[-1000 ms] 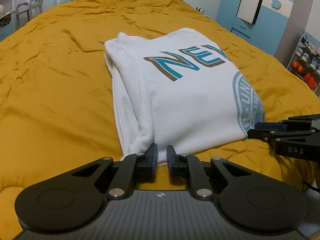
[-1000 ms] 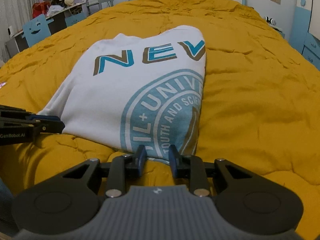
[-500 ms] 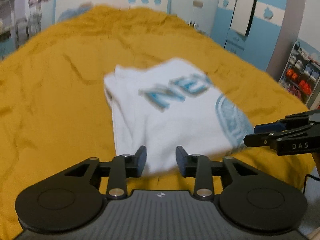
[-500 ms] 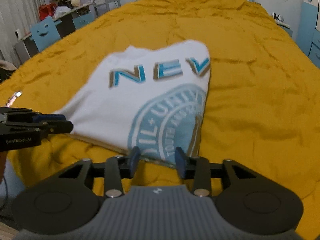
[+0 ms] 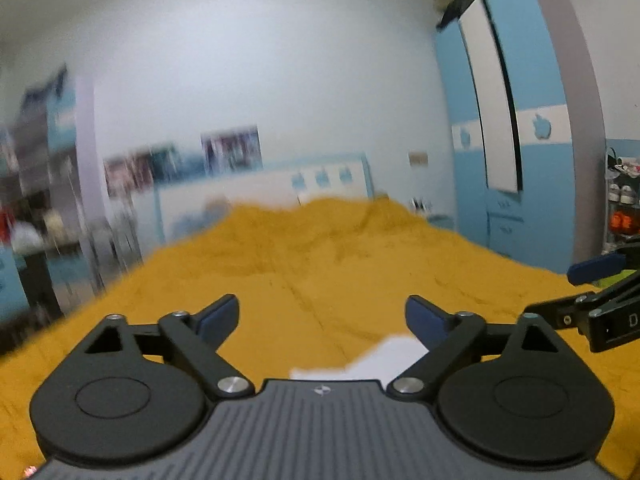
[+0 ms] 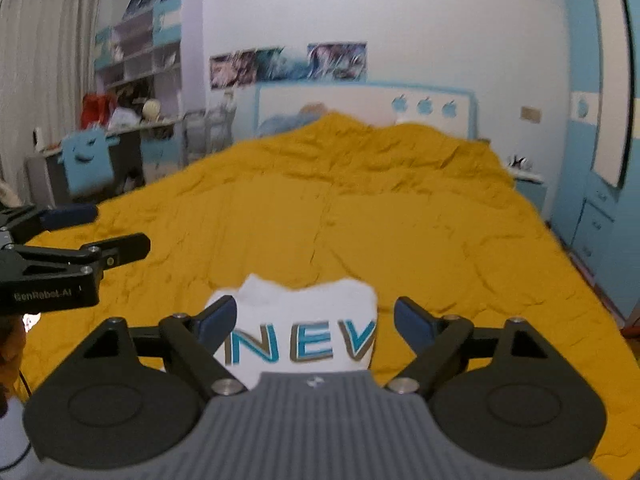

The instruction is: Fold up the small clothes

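Note:
A folded white shirt (image 6: 308, 332) with blue "NEV" lettering lies on the yellow bedspread (image 6: 400, 232). Only its far end shows in the right wrist view, just beyond my right gripper (image 6: 314, 318), which is open and empty above it. In the left wrist view a small white patch of the shirt (image 5: 380, 358) shows below my left gripper (image 5: 322, 316), which is open, empty and raised, pointing across the bed. Each gripper shows in the other's view, the left one (image 6: 68, 232) at the left and the right one (image 5: 600, 280) at the right.
The bedspread (image 5: 320, 264) fills the middle of both views. A white headboard (image 6: 360, 104) stands at the far end. A blue and white wardrobe (image 5: 512, 152) stands at the right. A desk, shelves and a blue chair (image 6: 86, 160) stand at the left.
Both grippers have opened wide, let go of the shirt's near edge, and lifted and tilted up. The shirt has dropped to the bottom of both views.

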Demonstrator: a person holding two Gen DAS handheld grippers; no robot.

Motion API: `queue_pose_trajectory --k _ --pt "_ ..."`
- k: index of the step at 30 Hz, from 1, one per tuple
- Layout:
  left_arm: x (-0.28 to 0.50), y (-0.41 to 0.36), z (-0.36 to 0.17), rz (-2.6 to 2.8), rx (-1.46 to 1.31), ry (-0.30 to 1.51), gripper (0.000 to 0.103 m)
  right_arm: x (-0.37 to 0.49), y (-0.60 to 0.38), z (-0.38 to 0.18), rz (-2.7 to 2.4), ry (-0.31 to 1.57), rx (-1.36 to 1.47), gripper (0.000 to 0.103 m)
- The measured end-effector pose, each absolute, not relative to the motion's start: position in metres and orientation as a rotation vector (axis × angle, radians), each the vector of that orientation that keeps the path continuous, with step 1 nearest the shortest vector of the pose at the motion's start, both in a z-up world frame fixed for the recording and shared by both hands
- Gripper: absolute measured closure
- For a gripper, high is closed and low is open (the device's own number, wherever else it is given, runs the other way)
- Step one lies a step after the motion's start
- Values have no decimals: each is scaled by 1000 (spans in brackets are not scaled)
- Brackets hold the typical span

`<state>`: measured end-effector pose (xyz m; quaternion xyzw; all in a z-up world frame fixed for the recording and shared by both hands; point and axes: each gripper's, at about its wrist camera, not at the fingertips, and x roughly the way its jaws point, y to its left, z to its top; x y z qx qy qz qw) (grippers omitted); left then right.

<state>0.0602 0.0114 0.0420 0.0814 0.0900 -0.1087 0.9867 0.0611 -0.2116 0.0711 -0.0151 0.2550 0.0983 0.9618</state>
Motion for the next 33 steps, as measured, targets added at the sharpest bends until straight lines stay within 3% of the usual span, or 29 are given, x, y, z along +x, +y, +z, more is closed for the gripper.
queue_pose_trajectory --k 10,33 --pt "4 -4 46 -147 95 95 0 -10 -191 68 144 409 0 21" --pt "-13 9 -33 -79 38 630 0 -65 -188 -13 66 757 17 21"
